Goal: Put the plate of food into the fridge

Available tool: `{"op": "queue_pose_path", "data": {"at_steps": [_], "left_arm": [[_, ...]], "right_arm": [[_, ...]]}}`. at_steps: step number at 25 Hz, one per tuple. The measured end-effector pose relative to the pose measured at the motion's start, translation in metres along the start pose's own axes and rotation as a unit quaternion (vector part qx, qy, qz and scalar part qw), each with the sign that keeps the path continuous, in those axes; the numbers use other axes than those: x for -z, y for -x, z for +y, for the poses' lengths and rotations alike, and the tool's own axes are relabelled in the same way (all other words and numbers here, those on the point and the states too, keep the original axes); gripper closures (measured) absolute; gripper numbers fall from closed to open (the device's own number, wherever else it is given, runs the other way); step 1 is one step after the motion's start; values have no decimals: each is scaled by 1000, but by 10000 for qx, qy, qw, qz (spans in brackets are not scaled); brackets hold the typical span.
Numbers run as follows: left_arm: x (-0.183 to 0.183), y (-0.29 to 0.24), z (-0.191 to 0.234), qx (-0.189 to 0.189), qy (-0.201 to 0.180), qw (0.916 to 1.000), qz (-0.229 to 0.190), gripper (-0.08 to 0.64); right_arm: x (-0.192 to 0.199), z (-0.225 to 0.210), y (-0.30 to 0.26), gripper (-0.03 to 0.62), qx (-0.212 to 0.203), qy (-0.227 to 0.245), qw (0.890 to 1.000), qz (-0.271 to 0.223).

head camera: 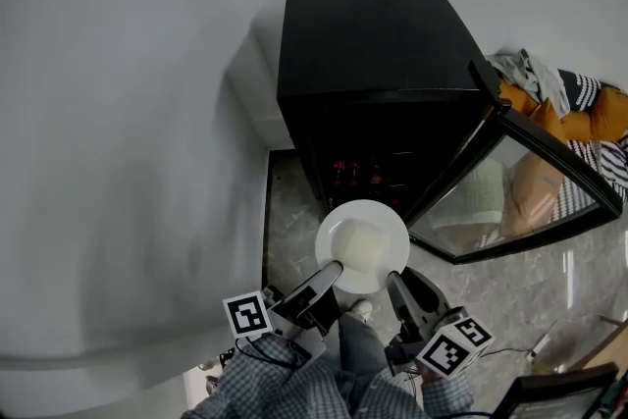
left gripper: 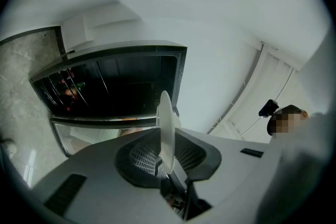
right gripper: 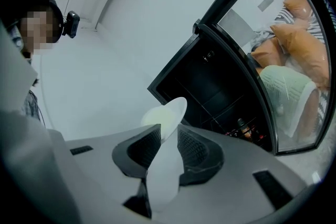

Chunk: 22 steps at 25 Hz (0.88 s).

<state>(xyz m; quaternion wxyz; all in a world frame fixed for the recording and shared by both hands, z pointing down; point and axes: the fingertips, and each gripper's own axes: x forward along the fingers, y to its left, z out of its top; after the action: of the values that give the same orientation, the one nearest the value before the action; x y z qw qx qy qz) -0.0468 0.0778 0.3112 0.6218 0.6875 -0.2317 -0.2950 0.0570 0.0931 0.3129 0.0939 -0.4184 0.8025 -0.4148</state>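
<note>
A white plate (head camera: 362,245) carrying a pale slab of food (head camera: 359,243) hangs in front of the open black fridge (head camera: 378,93). My left gripper (head camera: 332,273) is shut on the plate's near left rim, and my right gripper (head camera: 395,282) is shut on its near right rim. In the left gripper view the plate (left gripper: 166,131) shows edge-on between the pads. In the right gripper view the plate (right gripper: 167,152) runs between the jaws with the food (right gripper: 159,117) at its far end. Red-topped items (head camera: 343,172) sit on a dark shelf inside the fridge.
The fridge's glass door (head camera: 520,186) stands swung open to the right. Orange and striped cushions (head camera: 579,118) lie behind it. A white wall (head camera: 128,113) fills the left. The floor (head camera: 289,221) is grey marble-like tile. A person's checked sleeves (head camera: 294,383) show at the bottom.
</note>
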Motion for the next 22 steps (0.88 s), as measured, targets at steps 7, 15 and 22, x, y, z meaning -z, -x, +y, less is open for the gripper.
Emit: {"op": "queue_pose_path", "data": {"at_steps": [7, 15, 22], "left_arm": [[-13, -8, 19, -104, -96, 9999, 86, 489], [-21, -19, 49, -172, -33, 9996, 235, 489], [-30, -27, 88, -262, 46, 9989, 391, 489]], "right_arm": [[3, -17, -18, 505, 35, -22, 10000, 21], [12, -45, -31, 505, 244, -177, 9995, -15], [27, -76, -48, 505, 345, -253, 9990, -92]]}}
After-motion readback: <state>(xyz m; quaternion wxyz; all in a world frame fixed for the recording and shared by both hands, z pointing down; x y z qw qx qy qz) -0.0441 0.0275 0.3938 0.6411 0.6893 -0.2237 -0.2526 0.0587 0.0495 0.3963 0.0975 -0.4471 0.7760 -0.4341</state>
